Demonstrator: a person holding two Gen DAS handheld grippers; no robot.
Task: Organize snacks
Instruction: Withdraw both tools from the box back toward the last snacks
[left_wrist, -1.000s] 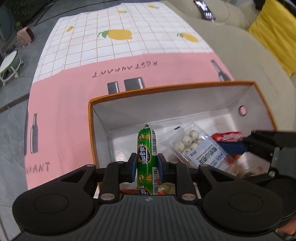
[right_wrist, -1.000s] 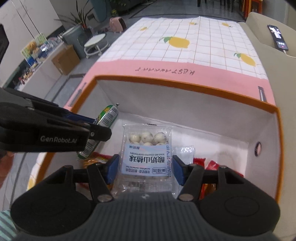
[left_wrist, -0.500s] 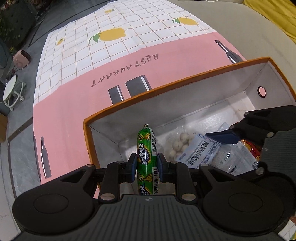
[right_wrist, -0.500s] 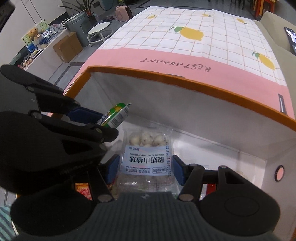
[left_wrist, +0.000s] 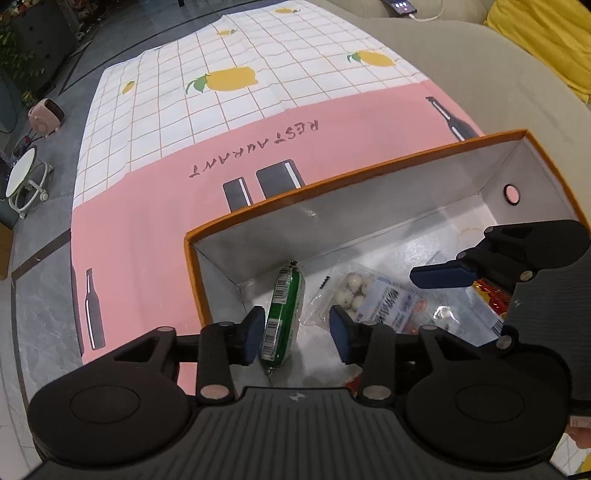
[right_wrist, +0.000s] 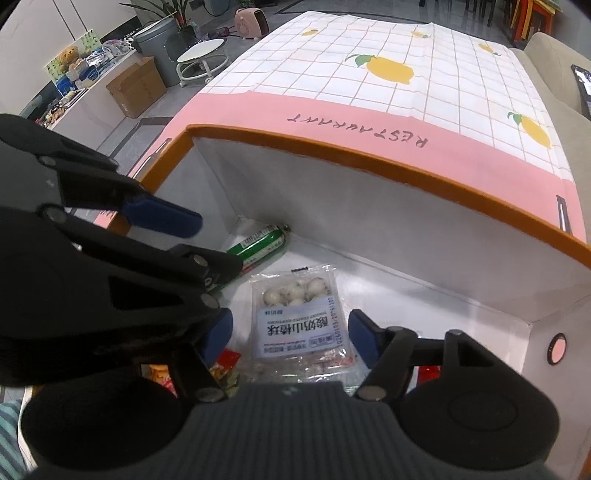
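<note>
Left gripper (left_wrist: 297, 334) jaws opening around sausage (left_wrist: 283, 312); right gripper (right_wrist: 291, 341) jaws opening around bag (right_wrist: 300, 314), both inside box (right_wrist: 369, 173).

Left wrist camera: sits on left gripper (left_wrist: 297, 334), looks steeply down, close over left end of orange-rimmed white cardboard box (left_wrist: 258, 229).
Right wrist camera: sits on right gripper (right_wrist: 290, 341), looks steeply down, close over middle of same box (right_wrist: 369, 162).
Both face far across pink and white checked tablecloth with lemons (left_wrist: 258, 88) (right_wrist: 369, 48).
Shared: box inside, green sausage stick (left_wrist: 282, 314) (right_wrist: 260, 242), clear packet of white balls (left_wrist: 373, 295) (right_wrist: 299, 314); each camera sees other gripper.
</note>
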